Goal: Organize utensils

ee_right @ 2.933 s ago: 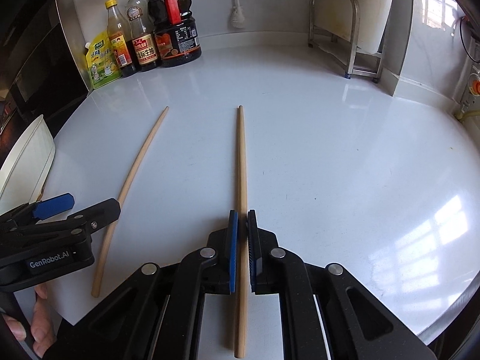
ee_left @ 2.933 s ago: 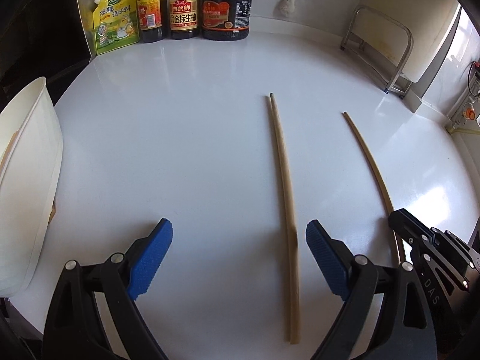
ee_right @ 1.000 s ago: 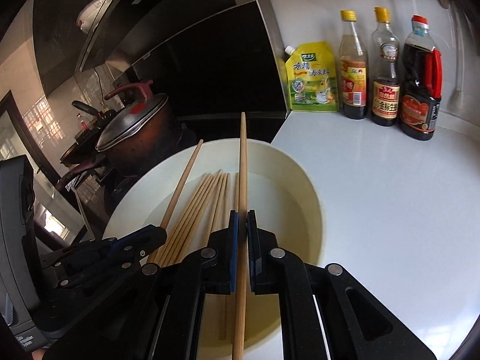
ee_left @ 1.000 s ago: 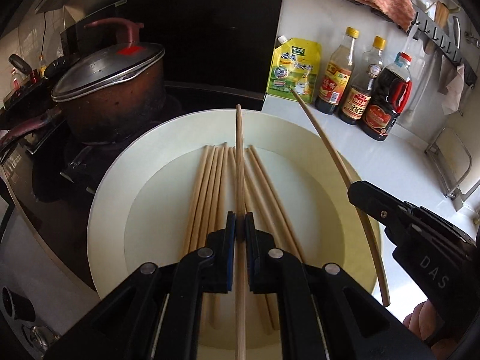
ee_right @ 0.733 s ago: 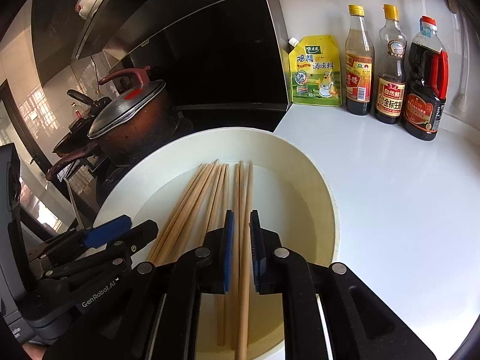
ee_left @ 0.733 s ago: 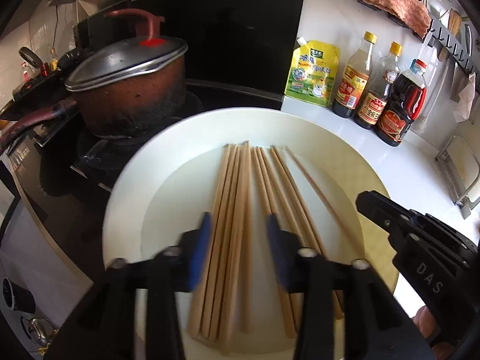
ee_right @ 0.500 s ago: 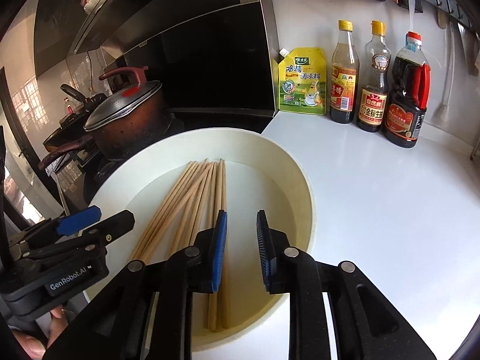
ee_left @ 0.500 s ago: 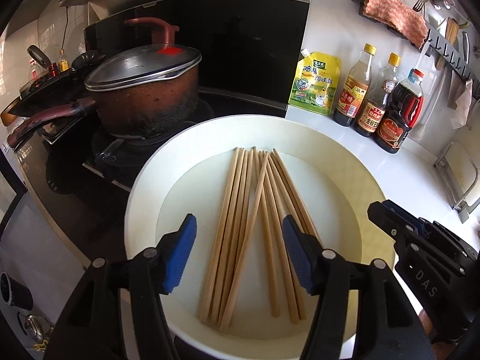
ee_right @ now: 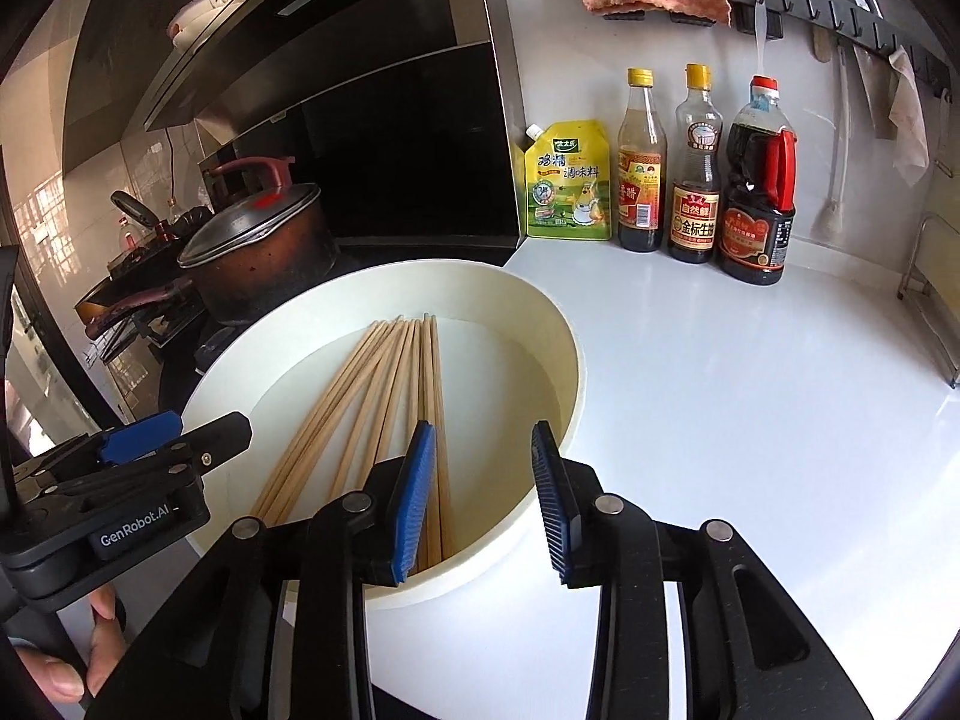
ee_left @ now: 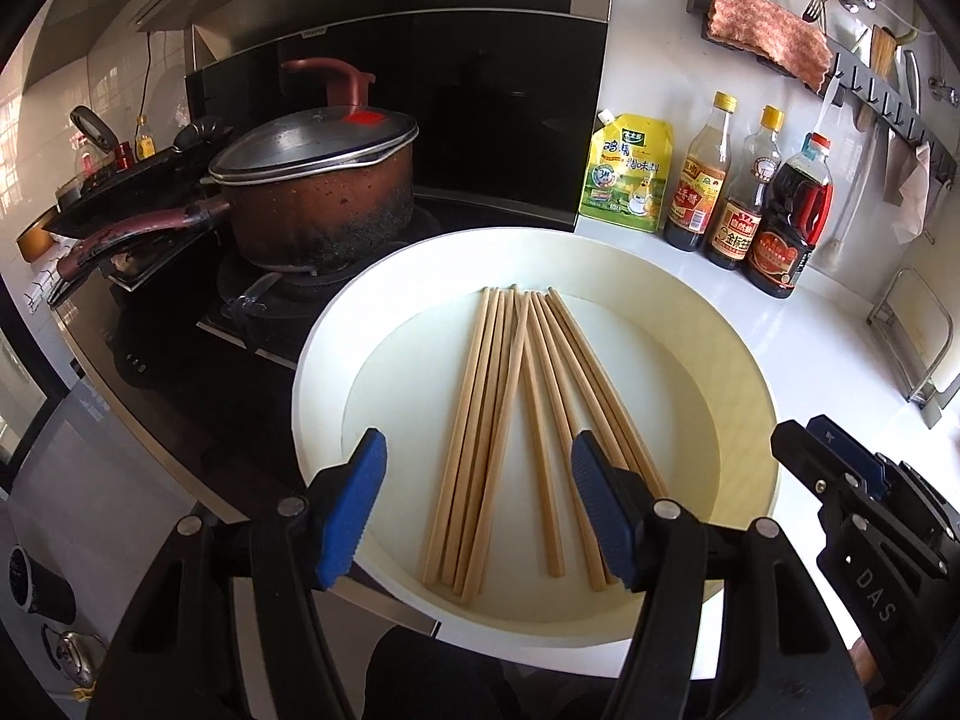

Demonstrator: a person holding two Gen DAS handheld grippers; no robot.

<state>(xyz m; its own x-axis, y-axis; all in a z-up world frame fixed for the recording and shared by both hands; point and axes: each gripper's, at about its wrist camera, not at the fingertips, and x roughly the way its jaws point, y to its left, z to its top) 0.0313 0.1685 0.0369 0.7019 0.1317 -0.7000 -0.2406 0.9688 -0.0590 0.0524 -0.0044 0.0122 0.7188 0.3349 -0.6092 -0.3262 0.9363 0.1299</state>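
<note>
The chopsticks (ee_left: 510, 420) all lie loose in the white bowl (ee_left: 744, 360) on the table (ee_right: 750, 390). The left gripper (ee_left: 474, 504) hangs above them, jaws wide and empty; the right gripper (ee_right: 483, 498), jaws just opening, grips nothing.

The chopsticks (ee_left: 510, 420) are pale, bare wood with a dull, unlacquered grain. They lie in a cream bowl (ee_left: 744, 372) of smooth, matt plastic-like material. The tabletop (ee_right: 750, 372) at 3 o'clock of the bowl is white, glossy and mirror-smooth, throwing back window glare. At 11 o'clock, the pot (ee_left: 318, 210) shows scorched, rough brown enamel under a dulled metal lid. The bottles (ee_right: 696, 168) at 1 o'clock are clear and shiny with paper labels; the pouch (ee_right: 567, 192) is glossy foil. Each gripper has ribbed blue pads (ee_left: 354, 516) on matt black plastic.
</note>
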